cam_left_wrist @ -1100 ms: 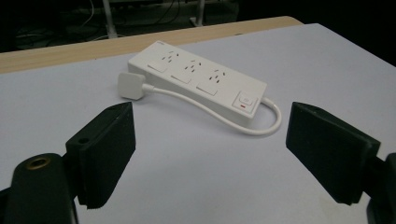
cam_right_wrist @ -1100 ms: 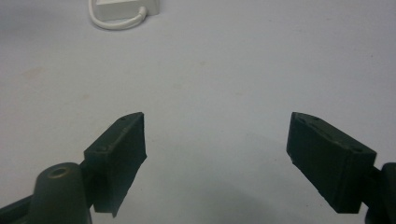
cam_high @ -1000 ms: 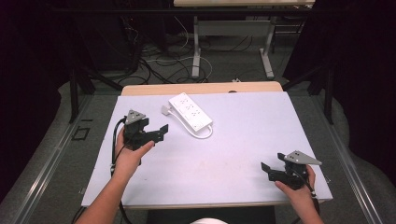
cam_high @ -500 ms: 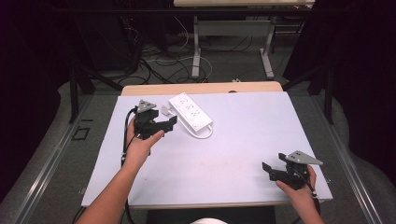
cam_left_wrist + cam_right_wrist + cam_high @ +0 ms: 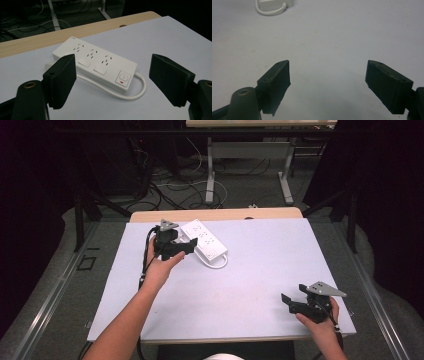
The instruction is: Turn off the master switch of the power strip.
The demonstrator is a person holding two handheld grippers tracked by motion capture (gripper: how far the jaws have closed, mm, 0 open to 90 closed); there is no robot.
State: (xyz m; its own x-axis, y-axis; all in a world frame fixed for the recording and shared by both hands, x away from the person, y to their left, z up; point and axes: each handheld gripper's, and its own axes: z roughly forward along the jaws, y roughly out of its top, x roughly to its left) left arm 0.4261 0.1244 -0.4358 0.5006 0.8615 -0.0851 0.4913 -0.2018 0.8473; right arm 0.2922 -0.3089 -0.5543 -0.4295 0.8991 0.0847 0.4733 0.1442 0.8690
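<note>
A white power strip (image 5: 209, 240) with several sockets and a short looped white cable lies flat at the back left of the white table (image 5: 260, 270). My left gripper (image 5: 188, 245) hovers just left of it, open, with nothing between the pads. In the left gripper view the power strip (image 5: 97, 67) lies just beyond my left gripper (image 5: 112, 75), its switch with a red mark nearest the right jaw. My right gripper (image 5: 286, 301) rests low at the table's front right, open and holding nothing. My right gripper (image 5: 327, 77) faces bare table, with the strip's cable loop (image 5: 270, 11) far off.
A wooden strip (image 5: 215, 214) runs along the table's far edge. Beyond it the floor holds loose cables (image 5: 190, 185) and the legs of another table (image 5: 210, 180). Dark metal rails flank the table on both sides.
My left hand has carried its gripper away from me and to the right, from the table's left part up to the power strip. The right gripper has stayed where it was.
</note>
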